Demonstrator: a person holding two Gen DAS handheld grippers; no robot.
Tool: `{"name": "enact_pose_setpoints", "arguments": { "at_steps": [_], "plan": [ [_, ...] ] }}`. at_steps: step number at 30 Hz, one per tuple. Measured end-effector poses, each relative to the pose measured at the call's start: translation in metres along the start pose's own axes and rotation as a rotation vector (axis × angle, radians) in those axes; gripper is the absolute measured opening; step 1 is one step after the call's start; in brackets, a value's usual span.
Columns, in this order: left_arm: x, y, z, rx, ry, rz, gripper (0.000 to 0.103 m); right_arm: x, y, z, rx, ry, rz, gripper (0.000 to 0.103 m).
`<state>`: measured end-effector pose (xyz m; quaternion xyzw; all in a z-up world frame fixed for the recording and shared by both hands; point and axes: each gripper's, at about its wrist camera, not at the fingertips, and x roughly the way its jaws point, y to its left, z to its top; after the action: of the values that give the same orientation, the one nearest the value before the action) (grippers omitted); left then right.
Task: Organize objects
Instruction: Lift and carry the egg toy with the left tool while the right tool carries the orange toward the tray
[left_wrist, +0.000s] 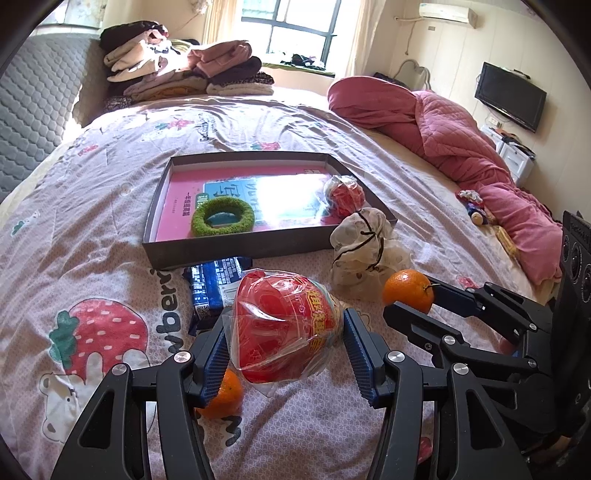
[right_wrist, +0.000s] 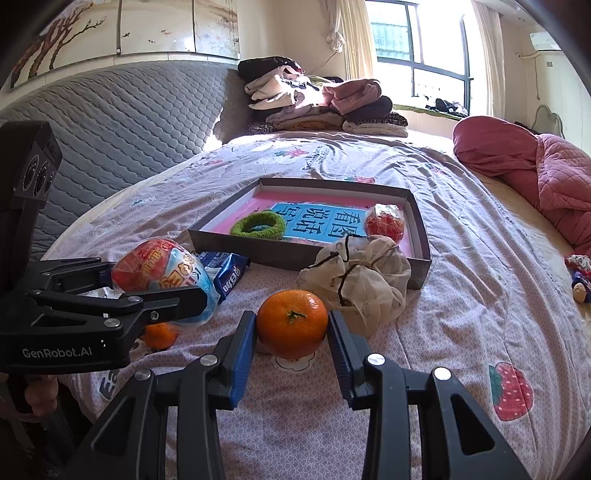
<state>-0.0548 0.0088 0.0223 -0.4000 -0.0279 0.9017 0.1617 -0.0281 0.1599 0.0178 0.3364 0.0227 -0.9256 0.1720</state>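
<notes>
My left gripper (left_wrist: 284, 339) is shut on a red snack in clear wrap (left_wrist: 284, 325), held above the bedspread; it also shows in the right wrist view (right_wrist: 162, 273). My right gripper (right_wrist: 291, 332) is shut on an orange (right_wrist: 291, 323), which also shows in the left wrist view (left_wrist: 408, 290). A second orange (left_wrist: 223, 393) lies on the bed under the left gripper. A shallow dark box (left_wrist: 155, 210) ahead holds a pink book, a green fuzzy ring (left_wrist: 221, 219) and a small red wrapped ball (left_wrist: 345, 195).
A blue snack packet (left_wrist: 214, 284) and a cream drawstring pouch (left_wrist: 364, 251) lie just in front of the box. A pink quilt (left_wrist: 461, 147) is bunched at the right with small toys beside it. Folded clothes (left_wrist: 184, 74) are stacked at the bed's far end.
</notes>
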Motion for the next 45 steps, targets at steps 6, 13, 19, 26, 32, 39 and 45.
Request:
{"name": "enact_pose_setpoints", "arguments": {
  "at_steps": [6, 13, 19, 26, 32, 39, 45],
  "plan": [
    [-0.005, 0.002, 0.007, 0.001, -0.023, 0.005, 0.059, -0.002, 0.002, 0.009, -0.006, -0.023, 0.011, 0.039],
    [-0.012, 0.010, 0.020, 0.001, -0.049, 0.023, 0.059, -0.002, 0.005, 0.022, -0.022, -0.048, 0.015, 0.039],
    [-0.016, 0.015, 0.031, 0.010, -0.067, 0.036, 0.059, -0.001, 0.009, 0.031, -0.035, -0.063, 0.020, 0.039],
    [-0.014, 0.019, 0.043, 0.020, -0.071, 0.047, 0.059, 0.001, 0.009, 0.040, -0.045, -0.071, 0.023, 0.039],
    [-0.012, 0.022, 0.050, 0.021, -0.076, 0.047, 0.059, 0.003, 0.010, 0.048, -0.055, -0.083, 0.028, 0.039],
    [-0.009, 0.027, 0.061, 0.028, -0.082, 0.056, 0.059, 0.006, 0.011, 0.064, -0.065, -0.105, 0.025, 0.039],
    [-0.008, 0.030, 0.074, 0.039, -0.099, 0.063, 0.059, 0.008, 0.008, 0.078, -0.070, -0.130, 0.016, 0.039]
  ]
}}
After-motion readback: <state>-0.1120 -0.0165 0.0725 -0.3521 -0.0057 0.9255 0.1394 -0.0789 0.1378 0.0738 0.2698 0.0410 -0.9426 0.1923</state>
